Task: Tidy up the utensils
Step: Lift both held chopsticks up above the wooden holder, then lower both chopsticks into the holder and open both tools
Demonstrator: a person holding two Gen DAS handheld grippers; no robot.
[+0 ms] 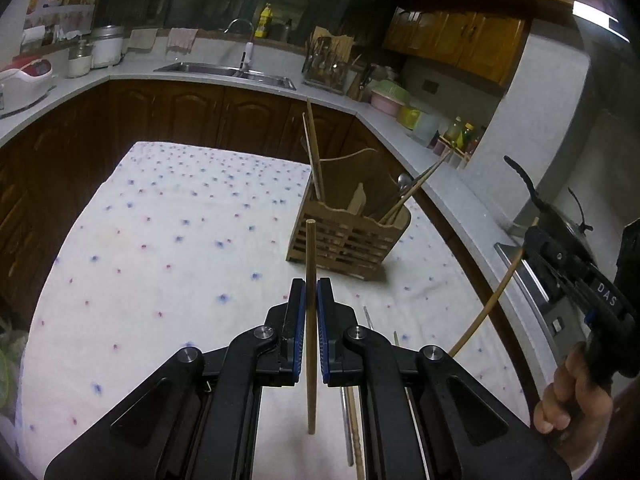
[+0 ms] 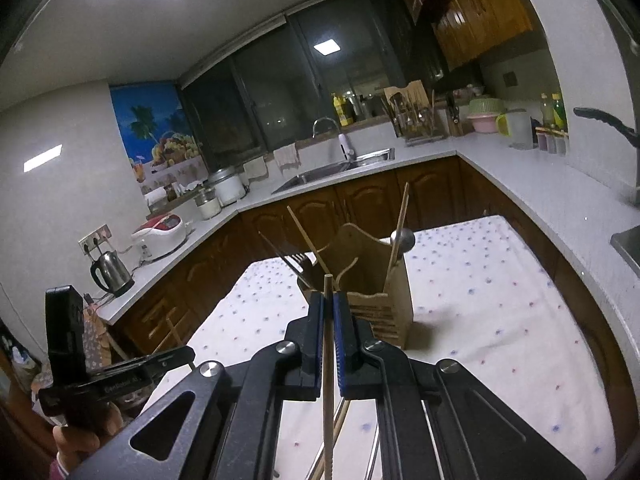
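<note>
Blue pads line both pairs of jaws, and each pair is pinched tight on a single wooden chopstick. The left gripper point(image 1: 311, 292) holds its chopstick point(image 1: 311, 320) upright, the stick running above and below the pads. The right gripper point(image 2: 329, 304) clamps a second chopstick point(image 2: 328, 380) in the same upright way. Beyond them, a wooden holder point(image 1: 348, 236) stands on the flowered tablecloth point(image 1: 168, 248), near its far right edge in the left wrist view. It already contains several chopsticks, a spoon point(image 2: 402, 239) and a fork point(image 2: 298, 260), leaning at angles. More utensils point(image 1: 352, 420) lie flat on the cloth beneath the left gripper. A hand point(image 1: 572, 396) grips the right tool's handle.
</note>
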